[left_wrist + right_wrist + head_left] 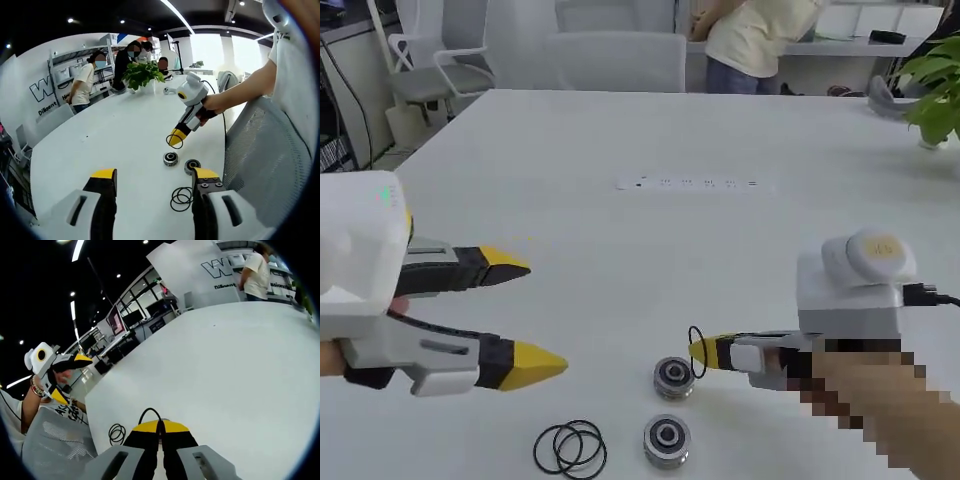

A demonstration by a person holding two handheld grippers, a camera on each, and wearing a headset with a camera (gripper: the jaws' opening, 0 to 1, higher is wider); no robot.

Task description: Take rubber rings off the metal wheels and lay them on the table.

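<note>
Beyond, wall lettering (210, 266) starts "W"; right gripper (160, 424) pinches a rubber ring (148, 410).

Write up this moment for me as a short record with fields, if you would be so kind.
left gripper: open, holding nothing, above the table
right gripper: shut on one rubber ring, tips close by the farther wheel
nearer wheel: lying flat on the table, apart from both grippers
loose rings: overlapping pile on the table, to the left of the nearer wheel
</note>
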